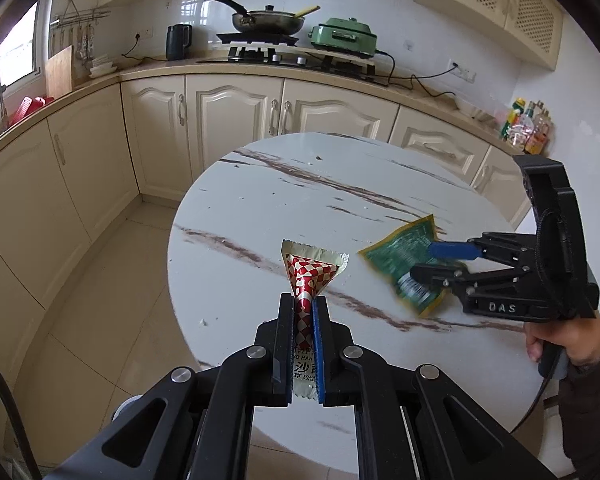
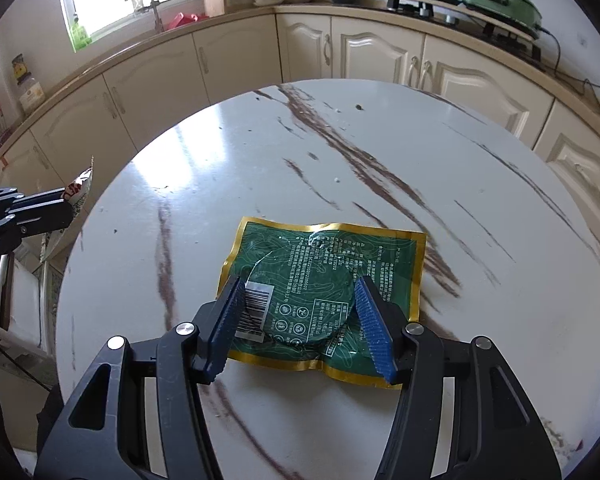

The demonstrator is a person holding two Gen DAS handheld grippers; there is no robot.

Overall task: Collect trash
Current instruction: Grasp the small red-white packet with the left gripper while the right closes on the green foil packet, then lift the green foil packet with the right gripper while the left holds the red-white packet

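One wrapper bagged, going for number two

My left gripper (image 1: 303,316) is clamped on the red-checked sachet (image 1: 308,276), lifted clear; my right gripper (image 2: 300,312) straddles the green pouch (image 2: 324,276), flat on the tabletop (image 2: 260,152) at 6 o'clock, pads apart, no squeeze yet.

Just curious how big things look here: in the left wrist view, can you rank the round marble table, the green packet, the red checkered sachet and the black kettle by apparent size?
1. Round marble table
2. Green packet
3. Red checkered sachet, enlarged by nearness
4. Black kettle, shrunk by distance; the last two look alike.
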